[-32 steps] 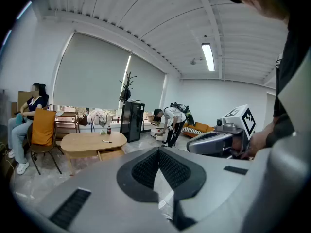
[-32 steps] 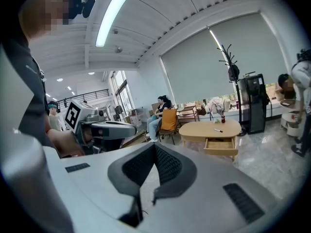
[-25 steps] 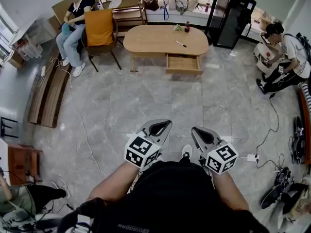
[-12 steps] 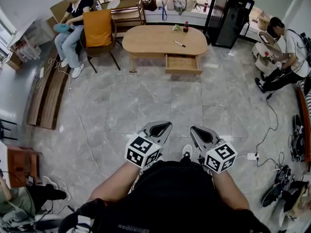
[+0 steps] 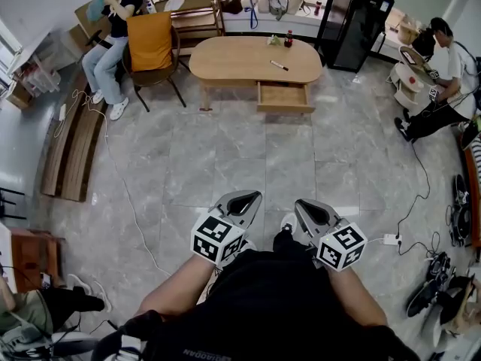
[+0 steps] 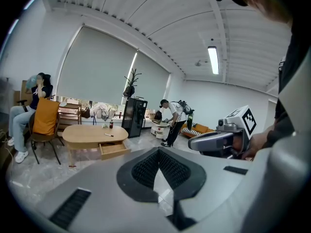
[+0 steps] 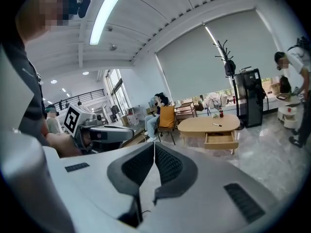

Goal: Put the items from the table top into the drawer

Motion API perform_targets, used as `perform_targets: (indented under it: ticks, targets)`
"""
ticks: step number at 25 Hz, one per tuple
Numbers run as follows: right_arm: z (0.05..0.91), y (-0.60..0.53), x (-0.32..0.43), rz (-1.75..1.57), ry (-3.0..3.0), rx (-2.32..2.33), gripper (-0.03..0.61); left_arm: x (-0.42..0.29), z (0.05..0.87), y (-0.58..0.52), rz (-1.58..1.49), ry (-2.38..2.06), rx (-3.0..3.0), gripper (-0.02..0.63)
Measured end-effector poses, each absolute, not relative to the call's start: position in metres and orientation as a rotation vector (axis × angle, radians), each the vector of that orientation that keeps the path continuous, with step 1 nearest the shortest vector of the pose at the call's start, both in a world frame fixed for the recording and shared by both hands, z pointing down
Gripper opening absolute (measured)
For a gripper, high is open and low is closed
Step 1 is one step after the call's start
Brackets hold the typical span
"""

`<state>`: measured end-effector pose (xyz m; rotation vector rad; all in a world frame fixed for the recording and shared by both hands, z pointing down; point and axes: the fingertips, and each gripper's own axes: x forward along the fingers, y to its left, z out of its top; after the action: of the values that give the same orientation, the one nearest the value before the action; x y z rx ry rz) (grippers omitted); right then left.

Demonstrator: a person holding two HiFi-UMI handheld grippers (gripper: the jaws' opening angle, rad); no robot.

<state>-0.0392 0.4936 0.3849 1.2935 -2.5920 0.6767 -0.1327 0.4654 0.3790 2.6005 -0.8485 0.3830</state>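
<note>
Head view, from the left: loose cable (image 5: pixel 128 194) trailing over the floor, a likely trip on the approach. Left gripper (image 5: pixel 252 196) near, jaws pressed together, empty. Far off on the oval table (image 5: pixel 233 59): marker (image 5: pixel 279 65) and bottle (image 5: pixel 288 40), above the open drawer (image 5: pixel 284 108). Right gripper (image 5: pixel 302 204) likewise closed on nothing. Wide bare floor between

Far: light-tan oval wooden table (image 5: pixel 240 57) is showing plain, orange chair cushion (image 5: pixel 152 40) left, black cabinet (image 5: pixel 357 25) right; grey veined tile floor (image 5: pixel 248 156).
</note>
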Motion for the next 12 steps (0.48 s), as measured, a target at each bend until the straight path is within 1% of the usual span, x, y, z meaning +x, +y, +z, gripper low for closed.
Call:
perform_targets:
  ticks: [6, 12]
  targets:
    - [0.386, 0.461, -0.023, 0.691, -2.592, 1.313, 0.005, -0.118, 0.379, 0.439, 0.389, -0.853, 2.601, 0.002]
    - [0.382, 0.4, -0.01, 0.697, -2.643, 1.286, 0.005, -0.11, 0.38, 0.398, 0.451, -0.897, 2.588, 0.002]
